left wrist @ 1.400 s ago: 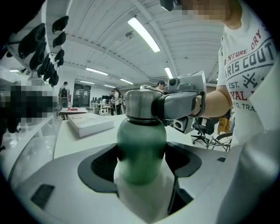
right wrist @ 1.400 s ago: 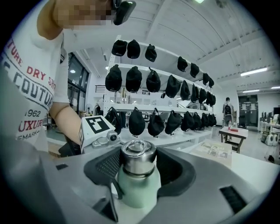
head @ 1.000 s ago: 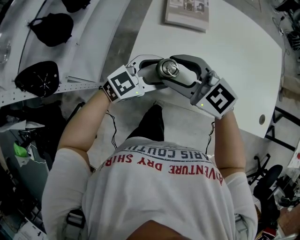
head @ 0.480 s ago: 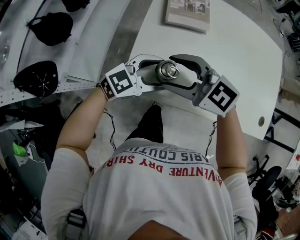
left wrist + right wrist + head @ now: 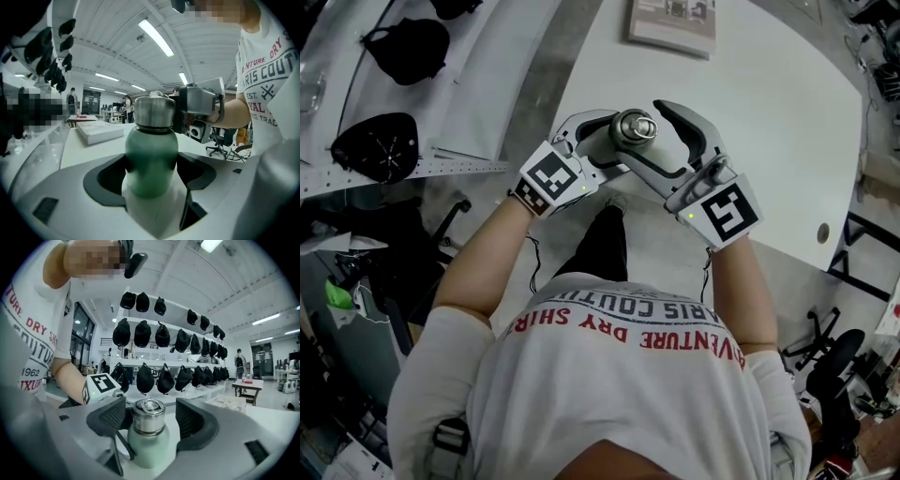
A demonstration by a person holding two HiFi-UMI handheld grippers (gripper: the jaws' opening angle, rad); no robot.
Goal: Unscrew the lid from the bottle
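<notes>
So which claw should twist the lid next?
The right claw: its jaws, opening now, sit either side of the lid without pressing it. The left claw is busy, clamped on the bottle.

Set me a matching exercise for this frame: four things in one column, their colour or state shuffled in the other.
Things:
1. bottle
2. lid
3. left gripper
4. caps

Descriptions:
A. black, hanging in rows
B. clamped round the bottle's body
C. green
D. silver metal

Pairs: 1-C, 2-D, 3-B, 4-A
</notes>
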